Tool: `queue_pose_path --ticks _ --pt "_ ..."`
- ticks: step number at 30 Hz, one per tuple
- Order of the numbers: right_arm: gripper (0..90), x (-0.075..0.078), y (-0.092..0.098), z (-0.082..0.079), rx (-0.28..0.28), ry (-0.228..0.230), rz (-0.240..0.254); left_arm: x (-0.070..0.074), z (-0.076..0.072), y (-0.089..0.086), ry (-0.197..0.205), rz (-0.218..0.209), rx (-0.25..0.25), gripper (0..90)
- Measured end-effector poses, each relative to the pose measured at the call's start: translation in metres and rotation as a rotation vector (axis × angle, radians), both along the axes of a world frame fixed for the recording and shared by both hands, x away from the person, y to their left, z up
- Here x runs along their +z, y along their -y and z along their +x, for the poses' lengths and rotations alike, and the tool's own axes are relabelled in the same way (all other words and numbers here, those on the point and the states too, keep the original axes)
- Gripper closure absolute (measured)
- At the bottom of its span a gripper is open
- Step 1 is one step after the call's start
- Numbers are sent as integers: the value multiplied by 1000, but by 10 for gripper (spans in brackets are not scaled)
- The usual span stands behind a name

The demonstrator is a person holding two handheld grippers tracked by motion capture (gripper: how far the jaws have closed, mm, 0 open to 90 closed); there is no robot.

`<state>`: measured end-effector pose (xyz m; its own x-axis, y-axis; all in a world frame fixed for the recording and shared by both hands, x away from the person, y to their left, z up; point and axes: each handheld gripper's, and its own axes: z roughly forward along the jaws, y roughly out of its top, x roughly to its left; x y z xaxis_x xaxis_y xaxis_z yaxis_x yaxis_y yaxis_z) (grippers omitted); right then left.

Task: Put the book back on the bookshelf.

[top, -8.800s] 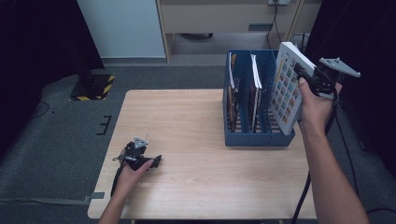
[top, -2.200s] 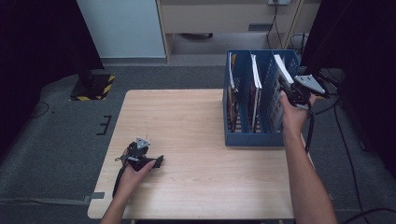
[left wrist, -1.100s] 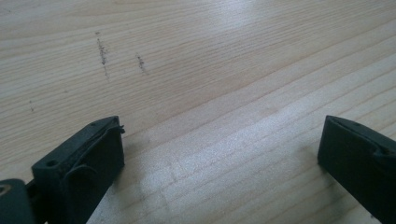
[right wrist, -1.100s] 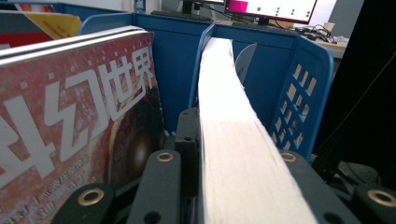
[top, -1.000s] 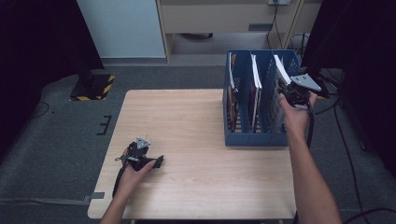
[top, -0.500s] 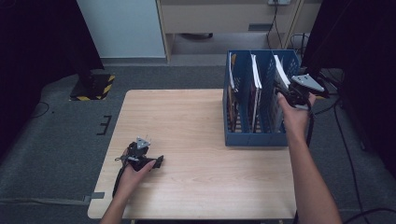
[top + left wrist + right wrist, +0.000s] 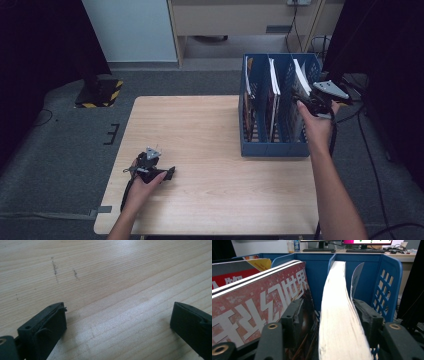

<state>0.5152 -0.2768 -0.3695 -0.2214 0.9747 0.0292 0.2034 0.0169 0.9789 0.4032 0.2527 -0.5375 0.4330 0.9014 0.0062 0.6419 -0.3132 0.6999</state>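
Right gripper view: book [image 7: 342, 322] shows page edges only, cover hidden, bottom cut off by frame. Red magazine [image 7: 257, 307] cut at left edge, title partly readable, lower part behind the left jaw. Rack [image 7: 392, 282] floor hidden by contents. Right jaw looks against the book's pages; contact can't be confirmed.

High view: books in rack [image 7: 270, 145] too small to identify; left gripper [image 7: 170, 173] jaws too small to judge there. Both forearms run off the bottom edge.

Left gripper view: both jaws cut off by the bottom edge.
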Motion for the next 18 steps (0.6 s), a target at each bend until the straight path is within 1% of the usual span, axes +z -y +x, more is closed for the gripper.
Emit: queue_pose_path --ticks 1,4,6,12,15,18 --pt "418 0 0 0 -1 -2 -8 0 0 0 0 0 0 0" --pt "390 -1 0 -1 -2 -8 2 0 0 0 0 0 0 0" --pt "373 -2 0 -2 -3 -7 -4 0 0 0 0 0 0 0" --pt "333 -2 0 -4 3 -27 1 0 0 0 -2 2 -1 0" --pt "309 -1 0 -6 6 -28 -1 0 0 0 -2 2 -1 0" --pt "290 -1 1 -7 17 -31 10 0 0 0 -2 2 -1 0"
